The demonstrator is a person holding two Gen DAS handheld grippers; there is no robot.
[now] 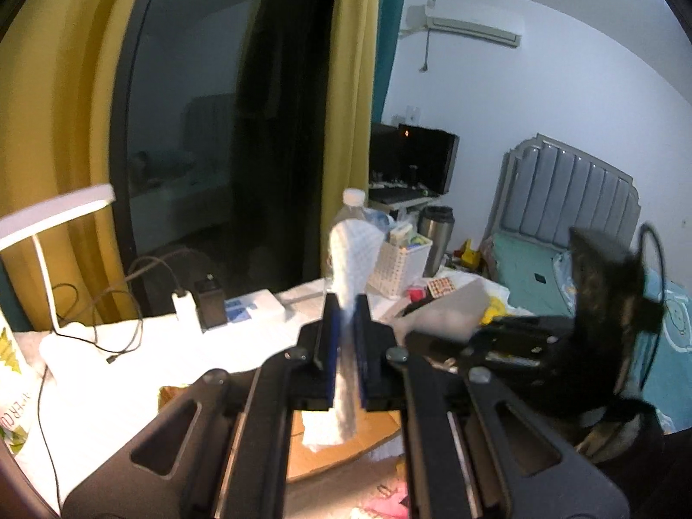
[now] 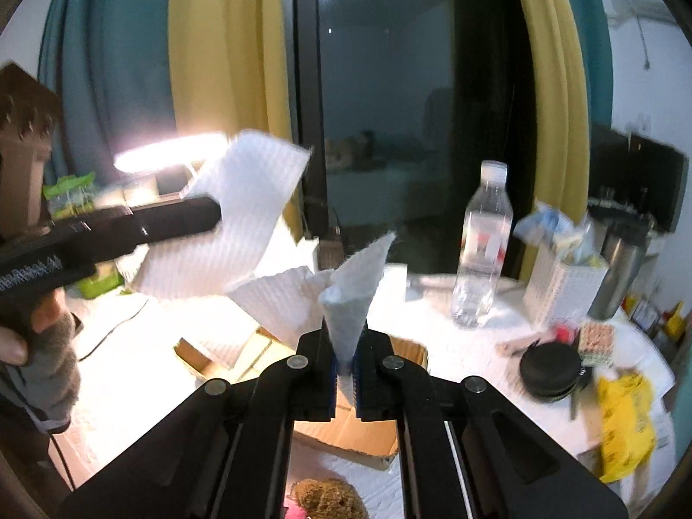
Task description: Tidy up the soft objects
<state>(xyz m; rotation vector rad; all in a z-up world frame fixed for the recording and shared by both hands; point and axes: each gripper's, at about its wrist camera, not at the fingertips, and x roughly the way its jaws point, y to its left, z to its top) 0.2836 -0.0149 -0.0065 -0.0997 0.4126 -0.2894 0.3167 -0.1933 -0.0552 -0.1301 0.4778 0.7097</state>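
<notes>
While both hands hold it up above the table (image 2: 432,302), the white cloth (image 2: 242,225) stretches between the two grippers. Fingers of the left gripper (image 1: 344,337) are clamped tight on one corner, and those of the right gripper (image 2: 344,359) pinch another. A cardboard box (image 2: 346,428) sits below, a water bottle (image 2: 480,251) nearby.

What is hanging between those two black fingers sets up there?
One white paper towel stretches from the left gripper to the right gripper, both pinching it above the cardboard box, seen in the right wrist view.
</notes>
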